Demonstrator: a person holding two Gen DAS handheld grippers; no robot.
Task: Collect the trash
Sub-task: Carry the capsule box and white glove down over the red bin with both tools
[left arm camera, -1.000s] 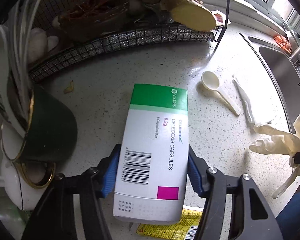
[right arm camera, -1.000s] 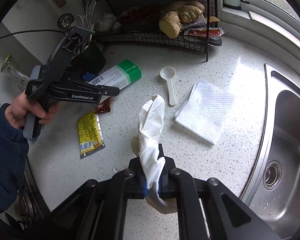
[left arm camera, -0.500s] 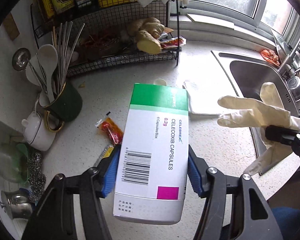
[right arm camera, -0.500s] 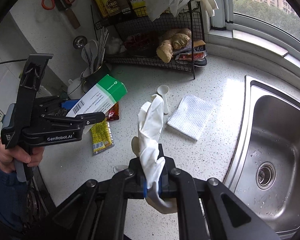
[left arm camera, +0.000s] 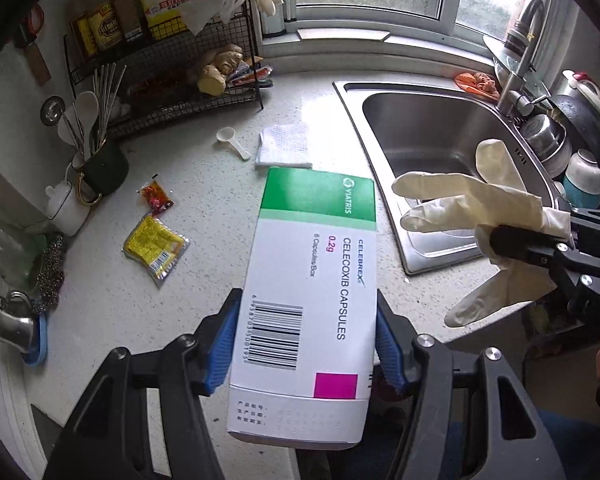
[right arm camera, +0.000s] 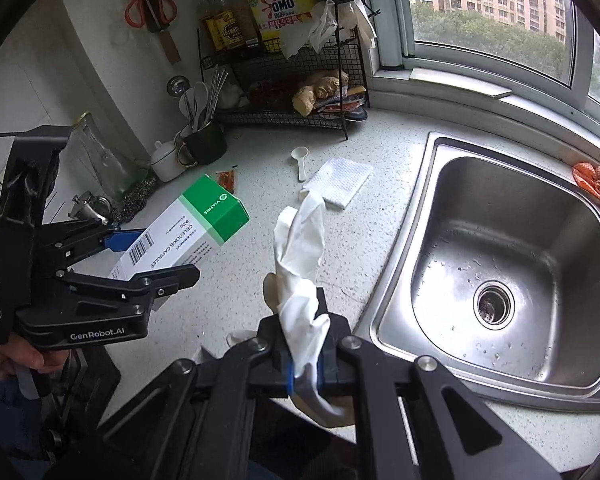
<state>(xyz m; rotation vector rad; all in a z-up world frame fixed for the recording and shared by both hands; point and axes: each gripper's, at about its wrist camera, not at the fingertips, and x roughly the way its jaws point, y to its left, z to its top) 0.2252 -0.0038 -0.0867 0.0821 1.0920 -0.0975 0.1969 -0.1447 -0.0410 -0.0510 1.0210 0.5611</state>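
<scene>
the left gripper (left arm camera: 306,344) is clamped across the width of the green-and-white cardboard medicine box (left arm camera: 312,296), whose long axis runs straight out ahead, lifted clear of the speckled white counter (left arm camera: 204,184); beside it the right gripper (right arm camera: 305,368) is pinched tight on the limp cream rubber glove (right arm camera: 300,256), near the counter's front edge.

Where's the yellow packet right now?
The yellow packet lies on the counter, left of centre in the left wrist view, just below the small red sachet and left of the medicine box held up in the left gripper.
</scene>
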